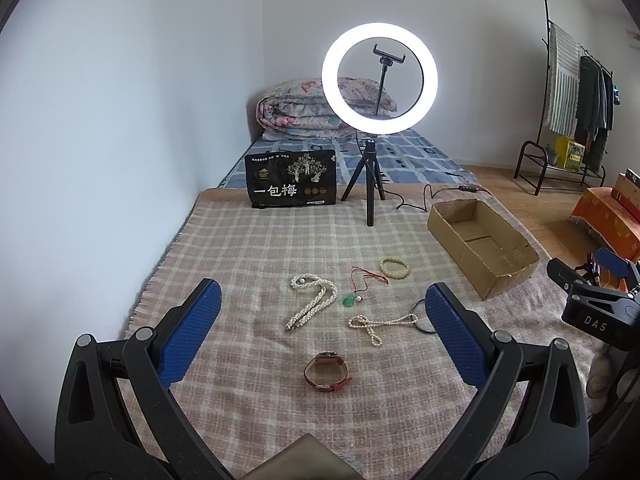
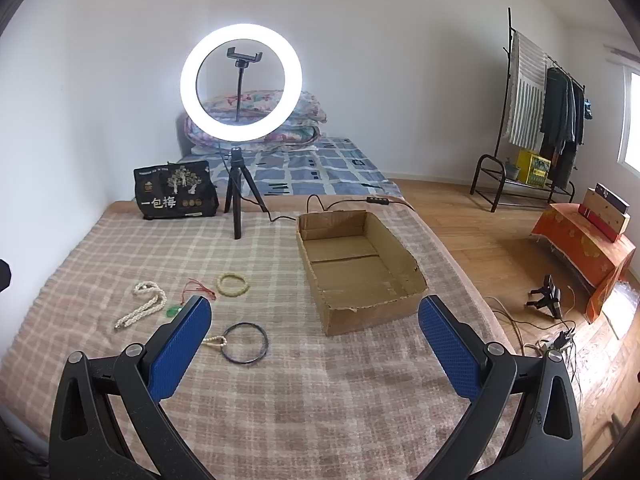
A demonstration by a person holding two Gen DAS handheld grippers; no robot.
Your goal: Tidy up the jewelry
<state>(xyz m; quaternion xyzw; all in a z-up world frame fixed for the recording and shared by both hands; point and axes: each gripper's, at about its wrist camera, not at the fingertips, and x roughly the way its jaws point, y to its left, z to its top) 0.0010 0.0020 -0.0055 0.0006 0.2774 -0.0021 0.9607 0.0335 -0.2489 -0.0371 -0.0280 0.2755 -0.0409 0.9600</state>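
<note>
Both grippers are hovering spread wide and holding nothing above the pink checked blanket (image 1: 248, 248) on the bed. The left gripper (image 1: 324, 320) is framing the red leather-strap wristwatch (image 1: 327, 371), with the thick braided pearl necklace (image 1: 312, 300), the green jade pendant on red cord (image 1: 351, 300), the thin pearl strand (image 1: 374, 324) and the yellow-green beaded bracelet (image 1: 395, 269) lying apart beyond it. The right gripper (image 2: 314, 332) is hanging near the thin dark hoop bangle (image 2: 245, 343), just left of the open, empty brown cardboard box (image 2: 360, 264). Judging from this, a first pick is being lined up: lowering squarely over one piece and pinching the strap or hoop across its thin section, not the blanket, should work best.
</note>
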